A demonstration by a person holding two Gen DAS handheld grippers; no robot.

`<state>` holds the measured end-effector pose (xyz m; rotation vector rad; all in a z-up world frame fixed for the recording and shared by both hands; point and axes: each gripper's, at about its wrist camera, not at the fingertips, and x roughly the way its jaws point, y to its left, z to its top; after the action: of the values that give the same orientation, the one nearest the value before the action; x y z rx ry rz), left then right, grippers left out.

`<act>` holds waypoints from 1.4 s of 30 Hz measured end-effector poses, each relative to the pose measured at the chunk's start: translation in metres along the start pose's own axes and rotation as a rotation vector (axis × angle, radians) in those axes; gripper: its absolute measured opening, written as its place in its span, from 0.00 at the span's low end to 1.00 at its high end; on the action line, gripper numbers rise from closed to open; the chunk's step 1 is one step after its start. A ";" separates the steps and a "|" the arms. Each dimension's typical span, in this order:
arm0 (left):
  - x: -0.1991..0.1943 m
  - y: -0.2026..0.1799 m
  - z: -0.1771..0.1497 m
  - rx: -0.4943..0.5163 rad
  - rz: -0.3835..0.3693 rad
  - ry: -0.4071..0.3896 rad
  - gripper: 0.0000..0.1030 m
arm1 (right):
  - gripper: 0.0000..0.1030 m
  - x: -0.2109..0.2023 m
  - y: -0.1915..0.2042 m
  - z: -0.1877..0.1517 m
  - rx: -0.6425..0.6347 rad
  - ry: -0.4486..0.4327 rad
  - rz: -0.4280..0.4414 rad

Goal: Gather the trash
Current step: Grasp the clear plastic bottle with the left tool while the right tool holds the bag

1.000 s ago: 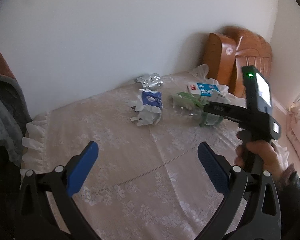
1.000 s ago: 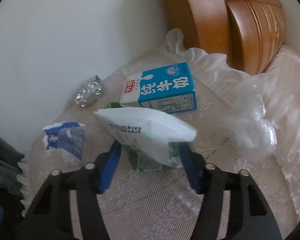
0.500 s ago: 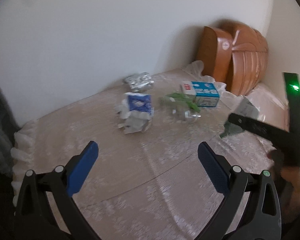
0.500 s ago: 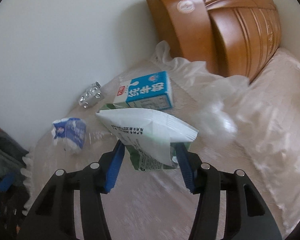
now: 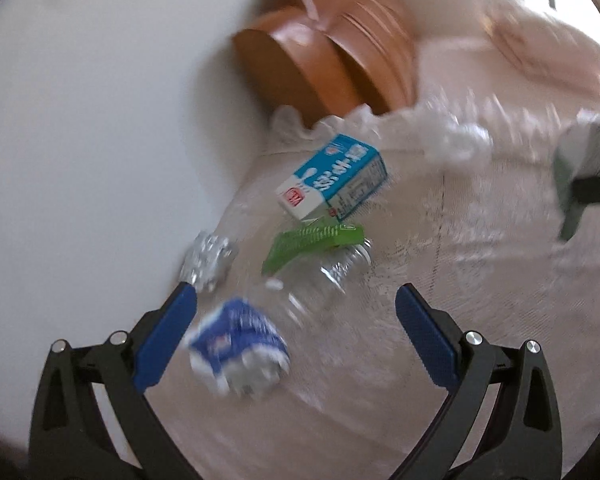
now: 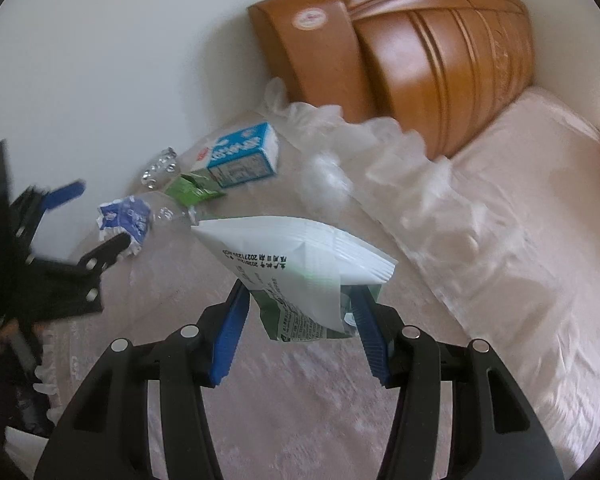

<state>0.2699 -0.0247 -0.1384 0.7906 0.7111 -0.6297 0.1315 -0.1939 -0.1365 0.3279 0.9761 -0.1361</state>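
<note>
Right gripper (image 6: 300, 320) closed on a white-and-green snack pouch (image 6: 296, 272), pinched low on the pouch body, sealed top edge fanning out ahead of the fingers and clear of the bed cover (image 6: 500, 320). Left gripper (image 5: 296, 332) spread wide, nothing between the fingers, poised over the remaining litter.

Directly ahead of the left gripper, nearest the left finger: a crumpled blue-and-white wrapper (image 5: 240, 348). Just beyond it, a clear plastic bottle (image 5: 320, 276) lying on its side with a green label (image 5: 312, 240) hanging loose. Farther ahead, a blue-and-white milk carton (image 5: 332, 176); off to the left near the wall, a ball of foil (image 5: 208, 256). Ahead and to the right, a clear plastic bag (image 5: 460, 140), probably the collection bag, though blur leaves that unsure. Behind everything, a wooden headboard (image 6: 420, 52).

Likely step: carrying the pouch toward the bag while lining up the left gripper for the next pick. Advice for doing it well:
- Keep firm pressure on the pouch; thin slippery film, easily dropped in a swing.
- Slow the left gripper before descent; heavy blur suggests fast motion.
- Centre the wrapper between the fingers, avoiding the bottle beside it.
- Come down to the wrapper's middle, not into the lace cover, to avoid snagging fabric.
- Squeeze fully; crumpled wrap compresses a lot.
</note>
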 end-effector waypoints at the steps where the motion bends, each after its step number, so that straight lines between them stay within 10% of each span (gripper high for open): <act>1: 0.009 -0.001 0.004 0.050 -0.026 0.015 0.93 | 0.52 -0.002 -0.004 -0.005 0.018 0.003 -0.007; 9: 0.055 -0.017 0.000 0.320 -0.091 0.098 0.91 | 0.52 -0.011 -0.024 -0.023 0.101 0.014 -0.052; 12: 0.064 -0.015 -0.006 0.314 -0.093 0.126 0.72 | 0.52 -0.013 -0.029 -0.028 0.123 0.015 -0.058; 42: -0.089 -0.098 -0.112 -0.497 -0.226 0.128 0.66 | 0.52 -0.077 -0.034 -0.098 0.147 -0.025 0.039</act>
<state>0.1082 0.0324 -0.1668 0.2933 1.0339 -0.5740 0.0023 -0.1962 -0.1304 0.4788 0.9364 -0.1770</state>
